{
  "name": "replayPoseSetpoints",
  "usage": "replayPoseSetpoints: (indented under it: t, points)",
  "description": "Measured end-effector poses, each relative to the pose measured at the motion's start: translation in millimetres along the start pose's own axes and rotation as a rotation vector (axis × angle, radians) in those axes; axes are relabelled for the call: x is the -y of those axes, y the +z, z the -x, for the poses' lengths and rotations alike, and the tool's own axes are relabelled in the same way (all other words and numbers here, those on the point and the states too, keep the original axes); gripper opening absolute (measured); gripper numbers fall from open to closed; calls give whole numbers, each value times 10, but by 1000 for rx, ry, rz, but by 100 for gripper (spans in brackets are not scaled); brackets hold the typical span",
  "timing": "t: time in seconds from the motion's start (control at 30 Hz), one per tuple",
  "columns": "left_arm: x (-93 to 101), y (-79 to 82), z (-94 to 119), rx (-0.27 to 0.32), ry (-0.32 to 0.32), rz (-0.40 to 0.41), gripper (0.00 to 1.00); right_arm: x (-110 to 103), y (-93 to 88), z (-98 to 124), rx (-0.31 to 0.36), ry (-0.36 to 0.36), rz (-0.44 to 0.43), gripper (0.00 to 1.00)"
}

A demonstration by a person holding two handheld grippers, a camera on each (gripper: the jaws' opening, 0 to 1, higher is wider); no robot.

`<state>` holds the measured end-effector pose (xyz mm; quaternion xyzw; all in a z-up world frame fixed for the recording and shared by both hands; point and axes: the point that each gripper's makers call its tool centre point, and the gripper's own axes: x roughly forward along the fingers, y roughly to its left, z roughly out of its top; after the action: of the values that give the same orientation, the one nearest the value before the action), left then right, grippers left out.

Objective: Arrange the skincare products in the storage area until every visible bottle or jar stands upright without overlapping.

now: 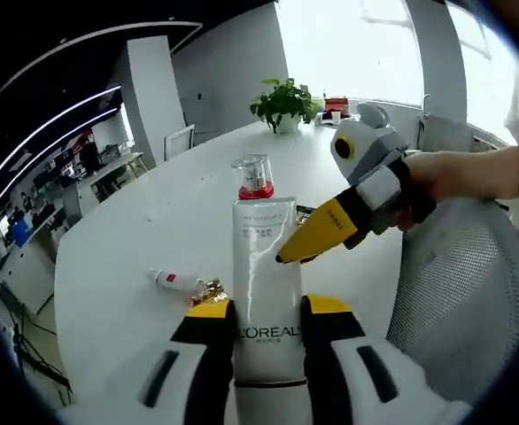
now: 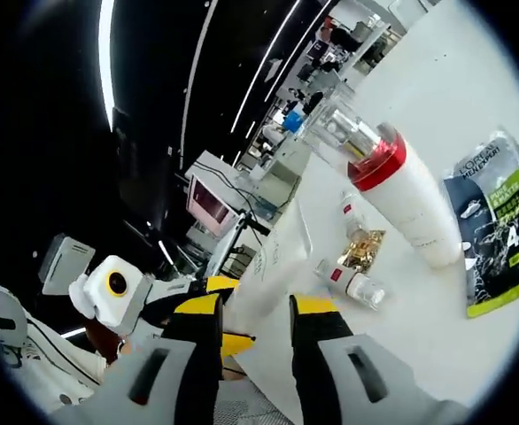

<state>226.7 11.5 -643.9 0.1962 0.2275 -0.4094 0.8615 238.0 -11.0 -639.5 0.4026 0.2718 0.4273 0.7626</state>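
The white L'Oréal tube (image 1: 264,292) stands upright between the 2 yellow-tipped jaws of the left hand-held gripper (image 1: 267,312), which pinches it low on its body, with the "L'OREAL PARIS" print facing the left gripper view. It is a flat squeeze tube with a crimped top end and small grey lettering near that end. It is held over the near part of the white round counter (image 1: 135,257). In the right gripper view the same tube (image 2: 273,257) appears tilted, just past the right hand-held gripper (image 2: 255,328), whose jaws are spread with nothing between them.

Behind the tube stands a white bottle (image 2: 410,199) with a red collar and a clear cap; in the left gripper view only its clear cap and red band (image 1: 253,177) rise above the tube's top. Its contents cannot be made out. On the counter beside it lies a small white bottle (image 1: 178,282) with a red label, on its side, next to a small gold item (image 1: 211,289) whose kind I cannot tell. A dark and green sachet (image 2: 494,235) lies flat on the counter just beside the tall bottle's base.

The right hand-held gripper (image 1: 305,250) enters the left gripper view from the right, its yellow tip touching or just beside the tube's upper edge, gripped by a person's hand (image 1: 437,181). A potted plant (image 1: 284,104) sits at the far edge of the counter, and a mesh chair (image 1: 459,292) stands at the right edge.
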Motion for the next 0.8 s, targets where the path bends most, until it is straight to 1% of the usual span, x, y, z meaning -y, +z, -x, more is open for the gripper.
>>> replayPoseSetpoints:
  t: [0.13,0.2,0.33,0.5,0.63,0.73,0.8]
  points:
    - [57,57,-12,9,-4,-22,30,20,9,9,4,-3,-9,27]
    - [72,72,-20,9,-7,-31,30,-2,34,10,25,16,-44,26]
    - [113,114,-37,19,-9,-50,30,-25,66,9,48,37,-80,23]
    - [164,157,-50,35,-21,-51,30,-32,103,21,69,46,-96,19]
    - [174,167,-65,38,-18,-54,31,-56,104,27,69,65,-124,17]
    - [178,189,-53,51,-13,-80,31,-56,109,25,73,70,-133,15]
    - [178,188,-49,51,-11,-86,31,-73,114,21,79,73,-118,14]
